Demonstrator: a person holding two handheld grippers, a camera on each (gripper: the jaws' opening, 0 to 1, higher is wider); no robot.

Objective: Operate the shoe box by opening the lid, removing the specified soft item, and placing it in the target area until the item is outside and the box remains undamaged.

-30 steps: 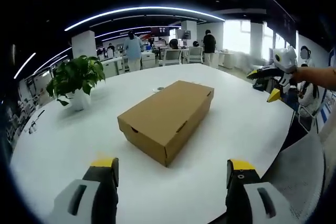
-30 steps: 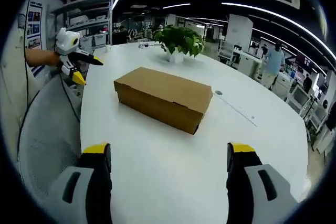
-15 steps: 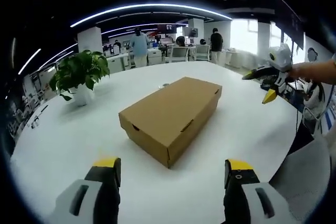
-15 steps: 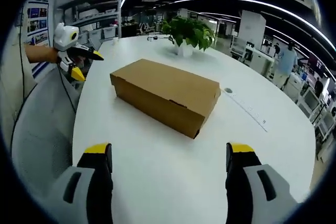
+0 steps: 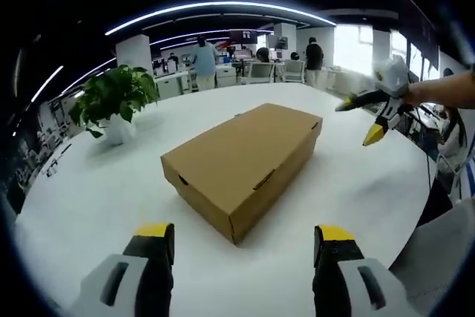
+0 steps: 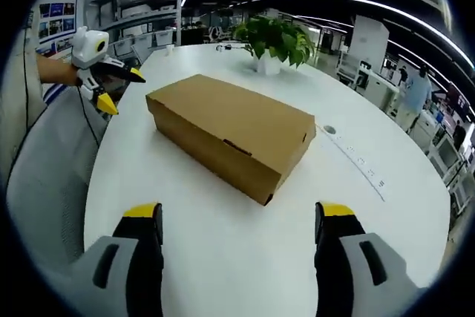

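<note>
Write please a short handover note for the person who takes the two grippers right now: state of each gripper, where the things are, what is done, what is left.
Left gripper: open, holding nothing, aimed at a corner of the shoe box.
Right gripper: open, holding nothing, facing the box from the other side.
Shoe box: lid closed, lying on the white table, no damage visible. Potted plant stands apart from it.
Done: nothing yet.
Left: open the lid, take out the soft item, place it in the target area.

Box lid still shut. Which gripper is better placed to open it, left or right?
Toss-up. Both the left gripper and the right gripper hang open, off the closed shoe box, each facing a corner. Slight edge right: a long side faces it.
</note>
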